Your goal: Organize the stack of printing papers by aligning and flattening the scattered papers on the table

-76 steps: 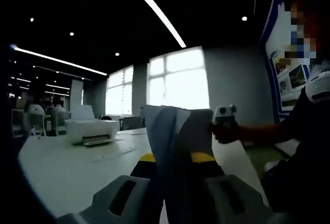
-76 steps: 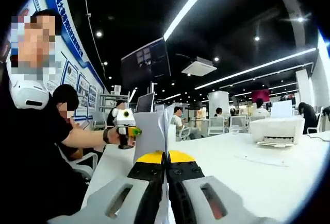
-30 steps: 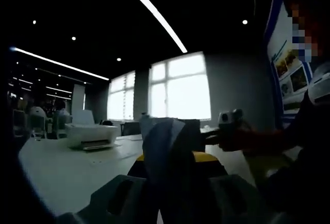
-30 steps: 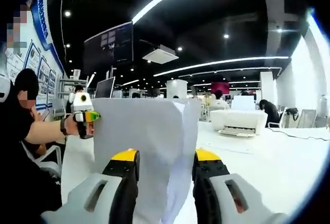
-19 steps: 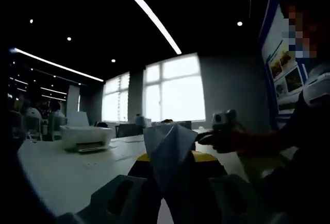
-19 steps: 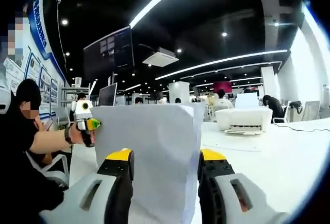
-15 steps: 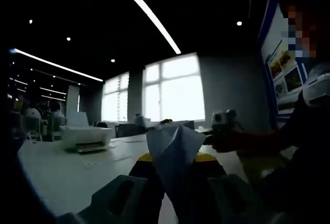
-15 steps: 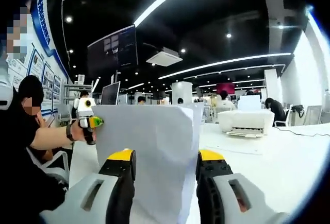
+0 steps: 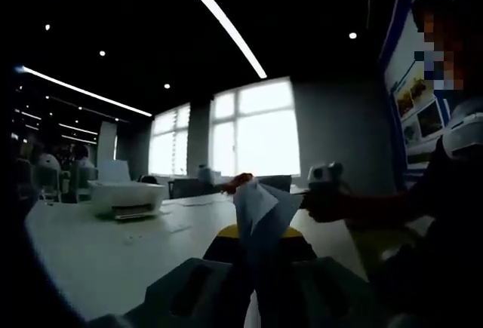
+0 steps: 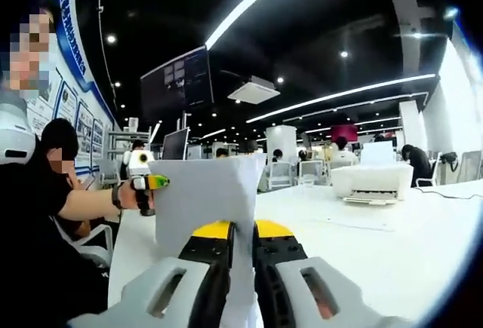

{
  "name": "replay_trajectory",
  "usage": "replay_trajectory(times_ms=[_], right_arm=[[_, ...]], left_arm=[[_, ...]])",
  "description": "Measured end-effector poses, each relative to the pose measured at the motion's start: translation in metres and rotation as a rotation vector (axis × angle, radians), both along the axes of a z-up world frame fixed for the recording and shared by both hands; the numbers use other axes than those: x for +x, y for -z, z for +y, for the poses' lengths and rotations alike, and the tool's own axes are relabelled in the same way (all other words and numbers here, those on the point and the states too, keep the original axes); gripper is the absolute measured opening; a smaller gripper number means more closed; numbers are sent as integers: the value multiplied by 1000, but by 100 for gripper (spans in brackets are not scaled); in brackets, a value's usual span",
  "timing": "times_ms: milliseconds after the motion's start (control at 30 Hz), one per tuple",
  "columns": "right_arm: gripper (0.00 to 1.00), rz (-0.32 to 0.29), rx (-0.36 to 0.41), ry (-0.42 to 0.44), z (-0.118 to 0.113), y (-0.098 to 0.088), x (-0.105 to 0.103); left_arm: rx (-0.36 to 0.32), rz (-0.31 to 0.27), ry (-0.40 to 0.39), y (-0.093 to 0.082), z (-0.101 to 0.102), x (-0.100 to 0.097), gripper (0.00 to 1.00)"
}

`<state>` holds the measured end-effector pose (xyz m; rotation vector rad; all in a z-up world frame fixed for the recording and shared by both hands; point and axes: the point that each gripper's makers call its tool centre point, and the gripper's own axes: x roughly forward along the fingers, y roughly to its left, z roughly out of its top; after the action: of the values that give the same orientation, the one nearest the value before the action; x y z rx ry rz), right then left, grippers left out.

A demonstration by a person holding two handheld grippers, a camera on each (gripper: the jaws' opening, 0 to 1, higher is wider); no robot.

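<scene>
With the papers held upright above the worktop, pinched between the closed right tongs and left tongs, sheets could be creased or fanned apart if pulled unevenly.

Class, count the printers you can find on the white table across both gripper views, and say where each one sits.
1. The same white printer sits at the table's far side: right of the held papers in the right gripper view, left in the left gripper view. Others may be hidden.
</scene>
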<state>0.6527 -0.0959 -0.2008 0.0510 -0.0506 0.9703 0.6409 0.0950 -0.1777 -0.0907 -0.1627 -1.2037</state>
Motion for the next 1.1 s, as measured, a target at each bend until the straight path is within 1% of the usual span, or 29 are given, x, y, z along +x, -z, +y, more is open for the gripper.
replay_trajectory(times_ms=[33,100,167,267,400,500,600,667,733,800,833,867,900,933,1033,1100], right_arm=[[0,0,0,-7,1,0,-2],[0,3,-3,-17,4,-1,-6],[0,19,-9,-17,7,0,-9],[0,45,-5,-15,7,-2,-10],[0,129,52,-17,7,-9,-16],[0,189,73,-23,6,-11,-18],[0,231,75,-18,5,-11,-18],[0,265,79,-10,4,-12,-17],[0,321,97,-2,2,-10,-16],[0,352,94,12,0,-6,-11],[0,370,88,23,-1,-2,-9],[0,384,102,32,-2,0,-6],[0,418,127,38,-3,1,-3],[0,438,147,38,-4,2,-1],[0,445,147,54,-7,5,6],[0,441,131,81,-9,10,14]], left_arm=[[0,4,-6,0,0,1,6],[5,12,-24,-1,0,3,6],[10,21,-48,-3,2,7,6],[9,41,-62,-4,3,11,6],[-4,77,-72,-8,4,15,6],[-5,127,-89,-8,5,21,6],[-5,228,-95,-3,3,30,6],[-13,277,-88,-2,2,33,6],[-17,309,-83,0,1,37,6],[-13,315,-82,3,-1,41,6],[-3,330,-88,7,-2,44,6],[-5,348,-93,10,-3,48,6],[-26,389,-93,13,-5,51,6],[-60,423,-88,12,-5,55,6],[-75,433,-85,16,-7,64,6],[-78,440,-97,20,-9,69,6]])
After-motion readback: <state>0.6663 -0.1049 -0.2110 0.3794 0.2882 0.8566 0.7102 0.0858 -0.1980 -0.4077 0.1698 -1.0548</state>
